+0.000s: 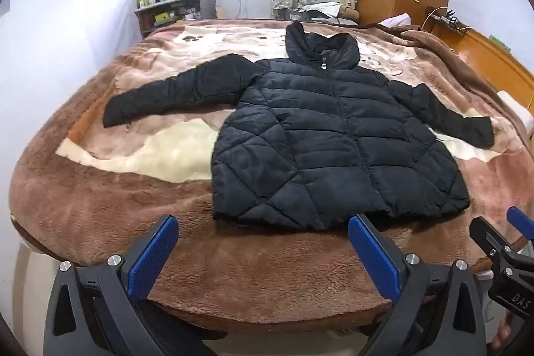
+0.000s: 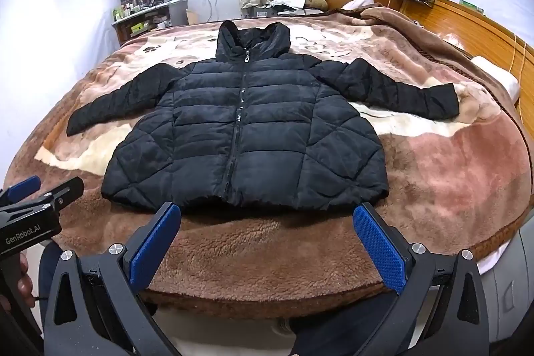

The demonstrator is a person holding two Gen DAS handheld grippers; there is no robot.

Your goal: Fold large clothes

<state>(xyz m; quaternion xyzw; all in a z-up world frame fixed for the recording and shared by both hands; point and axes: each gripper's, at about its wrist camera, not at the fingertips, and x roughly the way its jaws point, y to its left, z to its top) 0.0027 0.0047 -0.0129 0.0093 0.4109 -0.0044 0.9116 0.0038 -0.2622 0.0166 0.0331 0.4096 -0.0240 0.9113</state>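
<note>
Still short of the garment, I had both tools hovering over the near edge of the bed [image 2: 434, 175], tilted down toward it. My left hand-held gripper [image 1: 263, 244] stood with its jaws spread as wide as they go, nothing between the blue pads [image 1: 150, 252] but brown fleece blanket [image 1: 100, 206]. My right hand-held gripper [image 2: 267, 234] was the same: fully spread and empty.

The black puffer jacket [image 2: 247, 135] lay flat on its back, zipped to the collar, straight ahead of me on the blanket. Its long axis ran away from me, hem [image 2: 233, 202] nearest and hood [image 2: 253, 39] farthest, with the zipper [image 2: 238, 122] roughly down the middle. Both sleeves were spread outward to either side, across that axis.

What mattered for the move was the offset. In the right wrist view the hem sat just beyond and centred between the right tool's jaws, so that tool faced the jacket squarely. In the left wrist view the jacket body [image 1: 333, 139] lay ahead and off to the right, and the left sleeve [image 1: 180, 92] stretched out ahead of the left tool. I judged each sleeve belonged to the tool on its own side, with the right sleeve cuff [image 2: 440, 100] a longer reach outward for the right one. No fold had been made yet.
</note>
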